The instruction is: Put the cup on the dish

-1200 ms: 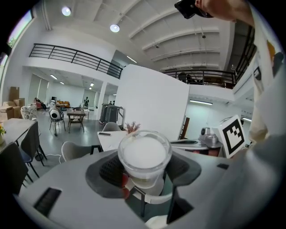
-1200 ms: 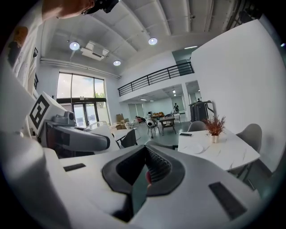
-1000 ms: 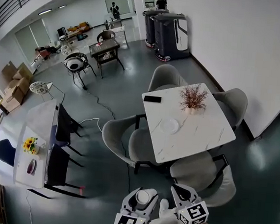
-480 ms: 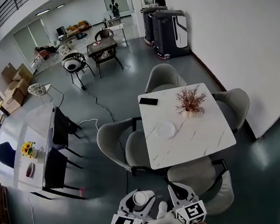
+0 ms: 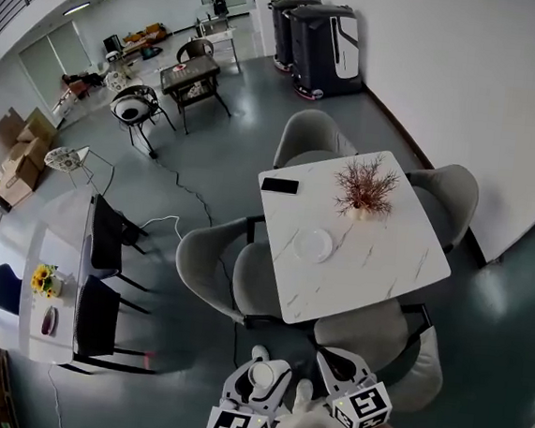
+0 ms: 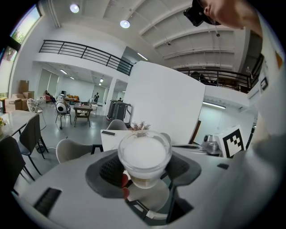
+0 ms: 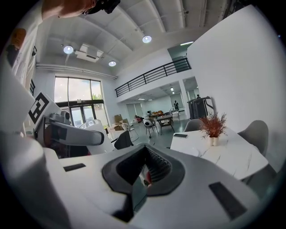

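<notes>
A small clear cup point(image 5: 260, 376) with a white inside sits between the jaws of my left gripper point(image 5: 265, 366), which is shut on it low in the head view. The left gripper view shows the cup point(image 6: 144, 155) upright and close to the lens. A white dish point(image 5: 315, 245) lies on the white marble table point(image 5: 405, 255), well ahead of both grippers. My right gripper point(image 5: 327, 361) hangs beside the left one, shut with nothing in it point(image 7: 145, 172). Both are over the floor, short of the table.
On the table stand a dried red plant in a small pot point(image 5: 365, 191) and a black phone point(image 5: 280, 185). Grey chairs ring the table, one point(image 5: 380, 334) just ahead of the grippers, another point(image 5: 215, 267) at the left. Further tables and chairs point(image 5: 102, 268) stand left.
The table and its chairs have slid a little left and nearer in the head view. Both grippers keep their places in the frame, the cup still held.
</notes>
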A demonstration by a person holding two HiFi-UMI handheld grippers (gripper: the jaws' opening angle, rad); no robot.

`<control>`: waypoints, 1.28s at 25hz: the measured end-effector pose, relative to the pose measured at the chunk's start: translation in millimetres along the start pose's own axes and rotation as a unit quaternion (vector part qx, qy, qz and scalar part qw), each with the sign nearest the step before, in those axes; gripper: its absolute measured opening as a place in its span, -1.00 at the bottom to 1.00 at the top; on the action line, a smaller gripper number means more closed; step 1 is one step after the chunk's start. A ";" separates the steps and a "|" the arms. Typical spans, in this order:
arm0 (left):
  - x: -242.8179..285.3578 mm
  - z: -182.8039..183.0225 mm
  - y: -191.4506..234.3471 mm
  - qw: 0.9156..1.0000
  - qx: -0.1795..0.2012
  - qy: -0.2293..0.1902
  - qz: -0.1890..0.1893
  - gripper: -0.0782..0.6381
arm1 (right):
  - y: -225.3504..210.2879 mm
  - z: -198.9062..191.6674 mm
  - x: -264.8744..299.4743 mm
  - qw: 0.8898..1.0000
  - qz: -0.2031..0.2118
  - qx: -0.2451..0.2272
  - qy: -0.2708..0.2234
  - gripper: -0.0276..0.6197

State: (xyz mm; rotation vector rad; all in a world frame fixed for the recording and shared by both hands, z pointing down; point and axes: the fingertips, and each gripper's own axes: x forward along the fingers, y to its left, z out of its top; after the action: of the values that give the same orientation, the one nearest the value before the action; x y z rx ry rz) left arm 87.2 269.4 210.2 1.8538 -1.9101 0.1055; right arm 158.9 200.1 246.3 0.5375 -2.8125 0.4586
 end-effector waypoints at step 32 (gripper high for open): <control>172.7 84.9 156.4 0.973 0.064 0.074 -0.209 -0.03 | -73.7 72.3 182.6 0.978 -0.206 0.042 -0.011 -0.90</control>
State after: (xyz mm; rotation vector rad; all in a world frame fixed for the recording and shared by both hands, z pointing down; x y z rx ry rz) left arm -82.1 91.1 242.6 2.2258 -1.4091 0.2257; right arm 10.3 52.2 251.6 1.1169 -2.6062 0.4846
